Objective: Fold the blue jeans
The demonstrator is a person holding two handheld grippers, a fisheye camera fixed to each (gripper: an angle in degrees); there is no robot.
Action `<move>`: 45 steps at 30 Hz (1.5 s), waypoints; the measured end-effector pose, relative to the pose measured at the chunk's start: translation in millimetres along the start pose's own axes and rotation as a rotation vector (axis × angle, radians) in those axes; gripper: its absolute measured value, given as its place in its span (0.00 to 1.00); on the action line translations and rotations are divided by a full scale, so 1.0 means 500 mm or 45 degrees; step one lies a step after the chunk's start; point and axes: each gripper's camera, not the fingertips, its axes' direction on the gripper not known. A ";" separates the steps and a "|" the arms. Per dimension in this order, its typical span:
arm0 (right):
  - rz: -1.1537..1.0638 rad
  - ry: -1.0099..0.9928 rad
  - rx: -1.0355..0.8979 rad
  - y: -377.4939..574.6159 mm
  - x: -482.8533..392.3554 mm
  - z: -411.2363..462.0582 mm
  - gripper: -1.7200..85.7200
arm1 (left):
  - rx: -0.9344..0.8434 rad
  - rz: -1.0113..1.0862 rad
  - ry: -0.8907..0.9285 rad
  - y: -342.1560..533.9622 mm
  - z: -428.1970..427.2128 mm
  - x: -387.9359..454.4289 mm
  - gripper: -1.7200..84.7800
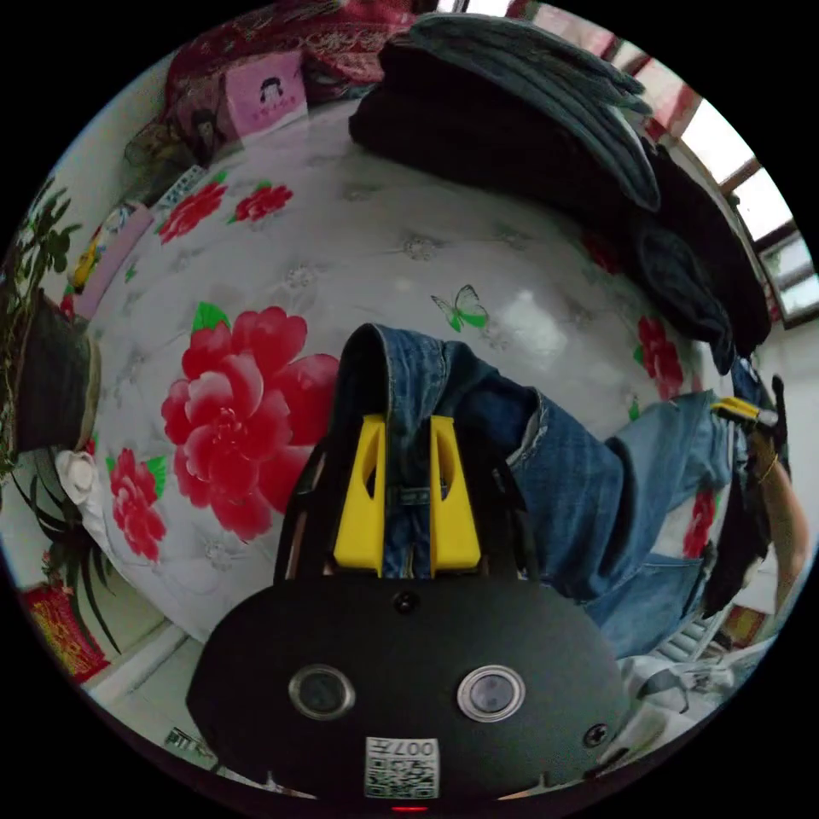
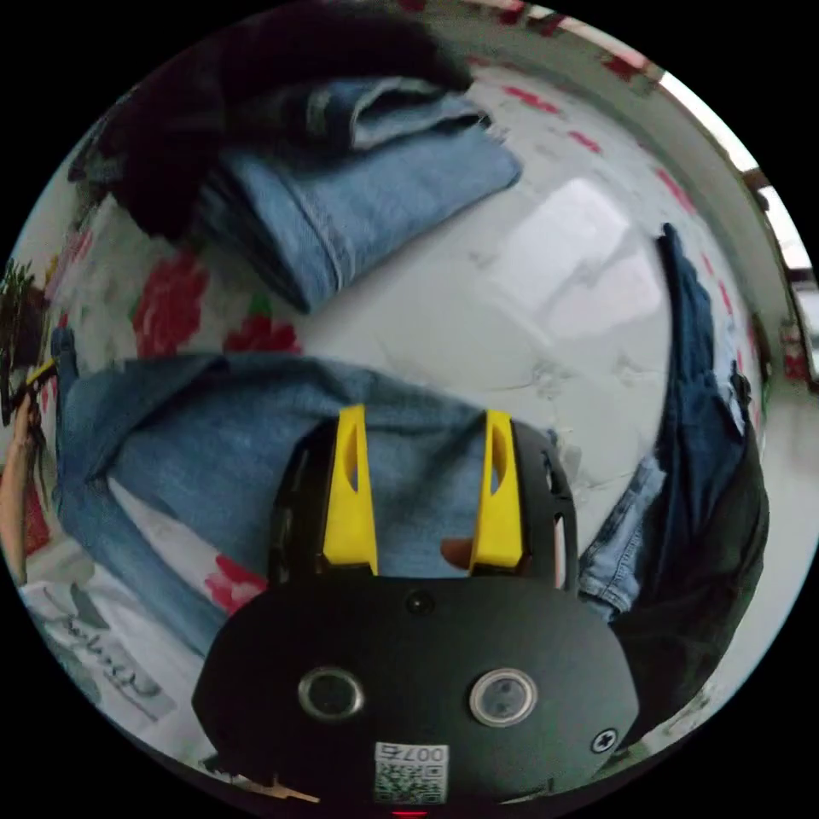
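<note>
Left gripper (image 1: 405, 431) clamped on a raised fold of the blue jeans (image 1: 589, 503), spread over the flowered table cover (image 1: 341, 256). Right gripper (image 2: 422, 426) parted above a jeans leg, gripping nothing. Stack of folded denim (image 2: 375, 196) beyond, top blurred and dark. Other gripper (image 1: 751, 414) small near the rim, partly cut off.

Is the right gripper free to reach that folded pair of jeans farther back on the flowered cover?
Probably yes. The right gripper has its jaws open, holding nothing, over the blue jeans. Only bare flowered cover lies between it and the folded jeans.
</note>
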 end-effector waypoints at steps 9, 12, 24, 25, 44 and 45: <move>-0.016 0.029 0.625 0.156 -0.031 -0.264 0.03 | 0.249 -0.055 0.089 0.073 -0.178 -0.022 0.02; -0.043 0.116 0.775 0.301 -0.069 -0.349 0.03 | 0.346 -0.085 0.154 0.146 -0.246 -0.044 0.01; 0.228 -0.151 0.240 0.478 -0.121 -0.144 0.08 | 0.152 -0.126 0.164 0.102 -0.161 -0.028 0.01; 0.243 -0.147 0.277 0.480 -0.117 -0.153 0.08 | 0.139 -0.132 0.160 0.093 -0.158 -0.029 0.01; 0.602 0.200 0.496 0.376 0.058 -0.239 0.03 | 0.097 -0.249 0.092 0.054 -0.158 -0.085 0.03; 0.739 0.077 0.533 0.420 0.113 -0.251 0.04 | 0.090 -0.264 0.100 0.055 -0.153 -0.087 0.03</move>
